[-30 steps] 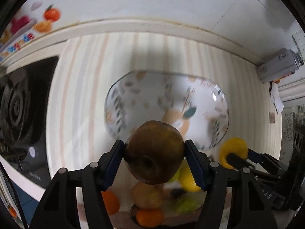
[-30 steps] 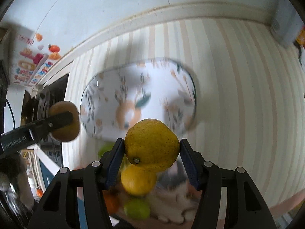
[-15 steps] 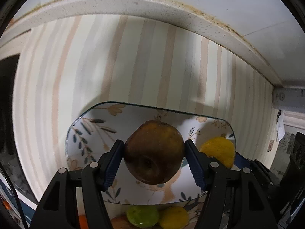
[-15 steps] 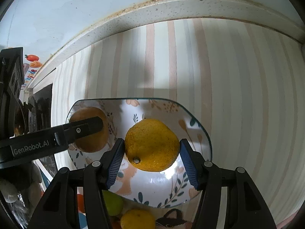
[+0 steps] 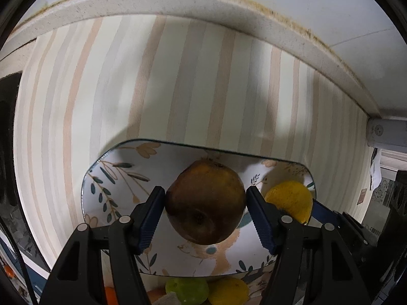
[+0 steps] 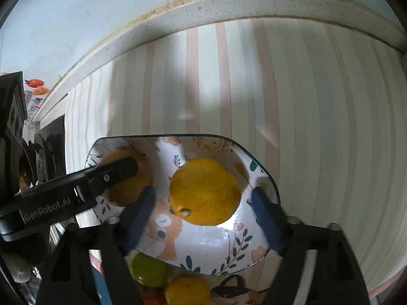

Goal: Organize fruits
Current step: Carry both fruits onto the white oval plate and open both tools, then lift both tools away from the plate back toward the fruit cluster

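Note:
A patterned plate (image 5: 119,178) (image 6: 223,249) lies on the striped mat. My left gripper (image 5: 205,211) is shut on a brown fruit (image 5: 205,203), holding it over the plate's left part; it also shows in the right wrist view (image 6: 122,178). My right gripper (image 6: 203,203) stands open, its blue pads apart from a yellow citrus (image 6: 204,190) that rests on the plate. That citrus also shows in the left wrist view (image 5: 290,200).
More fruit lies near the plate's front edge: a green one (image 6: 147,270) (image 5: 187,289) and a yellow one (image 6: 187,291) (image 5: 229,291). A raised stone ledge (image 5: 178,2) and wall run behind the mat. A black stove (image 5: 6,117) is at the left.
My right gripper has opened and the yellow citrus now rests on the plate. Both grippers have come lower over the plate. The left one still holds the brown fruit.

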The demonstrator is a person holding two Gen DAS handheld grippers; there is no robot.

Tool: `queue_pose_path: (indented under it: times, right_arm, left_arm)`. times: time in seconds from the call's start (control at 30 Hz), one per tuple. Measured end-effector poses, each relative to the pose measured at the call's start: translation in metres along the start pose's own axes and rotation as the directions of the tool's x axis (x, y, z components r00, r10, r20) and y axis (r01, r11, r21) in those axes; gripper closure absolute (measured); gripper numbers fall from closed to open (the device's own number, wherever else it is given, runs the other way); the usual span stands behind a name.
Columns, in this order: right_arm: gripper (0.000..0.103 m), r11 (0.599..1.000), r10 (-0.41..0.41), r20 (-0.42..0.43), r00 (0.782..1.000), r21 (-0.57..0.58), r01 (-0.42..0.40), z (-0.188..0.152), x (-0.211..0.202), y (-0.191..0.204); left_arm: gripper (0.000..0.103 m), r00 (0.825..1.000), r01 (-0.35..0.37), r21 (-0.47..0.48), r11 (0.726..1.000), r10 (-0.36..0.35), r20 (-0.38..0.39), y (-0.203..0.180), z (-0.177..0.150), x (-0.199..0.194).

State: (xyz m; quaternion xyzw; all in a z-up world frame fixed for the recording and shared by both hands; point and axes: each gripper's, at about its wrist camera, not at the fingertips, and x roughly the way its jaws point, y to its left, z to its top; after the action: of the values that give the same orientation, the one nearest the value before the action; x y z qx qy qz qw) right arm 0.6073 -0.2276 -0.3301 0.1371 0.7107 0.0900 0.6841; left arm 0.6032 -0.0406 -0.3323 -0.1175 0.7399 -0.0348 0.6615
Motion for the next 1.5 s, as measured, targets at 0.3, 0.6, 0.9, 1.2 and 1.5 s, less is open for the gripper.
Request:
queue_pose_path:
  times: [0.3, 0.6, 0.9, 1.2, 1.5]
  right_arm:
    - [0.010, 0.993, -0.107, 0.070, 0.992, -0.031, 0.110, -0.034, -0.026, 0.010]
    - [0.010, 0.979, -0.185, 0.171, 0.968, -0.058, 0.197, -0.100, -0.051, 0.022]
    - [0.010, 0.974, -0.196, 0.268, 0.943, -0.059, 0.219, -0.168, -0.094, 0.037]
    - [0.010, 0.972, -0.183, 0.379, 0.907, -0.071, 0.225, -0.219, -0.144, 0.060]
    - [0.010, 0.981, -0.127, 0.450, 0.884, -0.073, 0.178, -0.261, -0.185, 0.070]
  left_arm:
    - [0.012, 0.986, -0.105, 0.063, 0.992, 0.096, 0.133, 0.004, -0.018, -0.035]
    - [0.012, 0.947, -0.203, 0.095, 0.975, 0.171, 0.272, 0.006, -0.085, -0.068]
    - [0.012, 0.905, -0.224, 0.086, 0.971, 0.175, 0.387, 0.022, -0.161, -0.103]
    - [0.012, 0.876, -0.198, 0.096, 0.975, 0.132, 0.464, 0.025, -0.214, -0.142]
    - [0.012, 0.834, -0.195, 0.117, 0.974, 0.102, 0.542, 0.015, -0.254, -0.180]
